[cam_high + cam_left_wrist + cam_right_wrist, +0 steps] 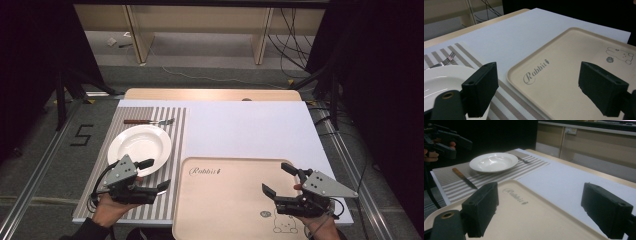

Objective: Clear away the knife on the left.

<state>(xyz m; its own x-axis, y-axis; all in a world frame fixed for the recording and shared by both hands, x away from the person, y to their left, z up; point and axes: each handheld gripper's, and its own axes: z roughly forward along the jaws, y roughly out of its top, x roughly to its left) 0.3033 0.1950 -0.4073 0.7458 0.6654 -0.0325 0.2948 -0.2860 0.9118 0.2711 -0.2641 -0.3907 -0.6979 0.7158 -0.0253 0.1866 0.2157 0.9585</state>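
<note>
My left gripper [152,174] over near-left striped placemat [176,150], jaws wide apart, empty. My right gripper [279,178] over beige tray [220,200] at near edge, also agape. White plate [139,143] on placemat. High view: fork [148,121] beyond plate. Right gripper view: knife [464,178] beside plate.

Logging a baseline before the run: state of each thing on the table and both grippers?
Left gripper: open, holding nothing, over the placemat.
Right gripper: open, holding nothing, over the tray.
Plate: upright, nothing on it, on the striped placemat.
Tray: flat, nothing on it.
Fork: lying flat beyond the plate.
Knife: lying flat on the placemat, beside the plate.
</note>
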